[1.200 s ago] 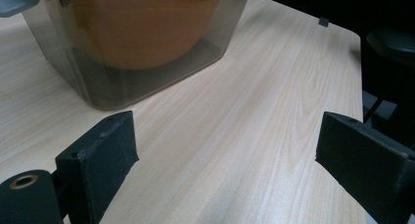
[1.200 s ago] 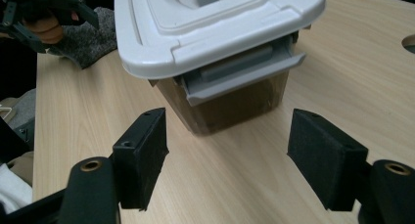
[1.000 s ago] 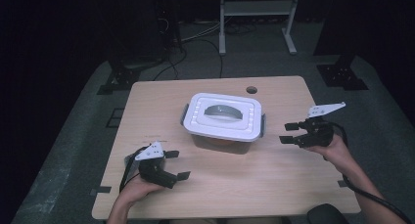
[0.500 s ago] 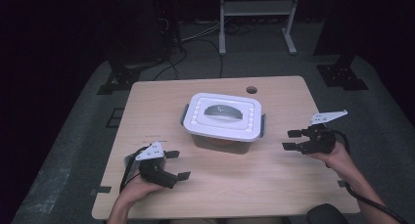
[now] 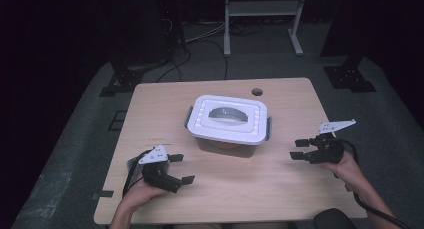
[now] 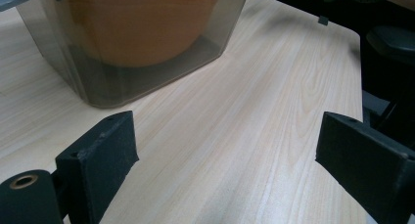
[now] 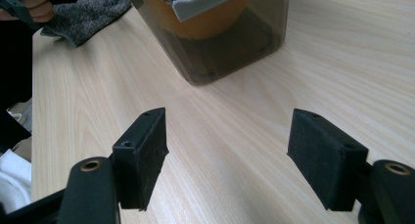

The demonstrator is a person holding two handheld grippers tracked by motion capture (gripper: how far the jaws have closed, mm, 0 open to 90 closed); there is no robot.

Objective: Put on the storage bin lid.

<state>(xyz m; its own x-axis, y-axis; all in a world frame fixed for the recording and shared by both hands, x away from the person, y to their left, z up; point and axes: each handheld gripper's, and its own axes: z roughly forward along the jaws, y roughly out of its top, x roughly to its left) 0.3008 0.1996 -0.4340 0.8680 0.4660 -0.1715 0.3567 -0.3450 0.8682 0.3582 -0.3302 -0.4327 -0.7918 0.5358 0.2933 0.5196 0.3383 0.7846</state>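
Near edge of the surface: left tongs rest low by the front-left corner, jaws wide apart, nothing between them. Right tongs sit off to the right side, jaws also spread wide and empty, pointing in toward the middle. Farther back, centre of the surface: lidded box, white lid w/ grey handle, smoky clear walls, something orange inside. Box lies ahead & right of the left tongs, straight left of the right tongs. Its long side runs left-right, so each end clip faces one hand. Right tongs look a bit nearer, both still well apart from it.
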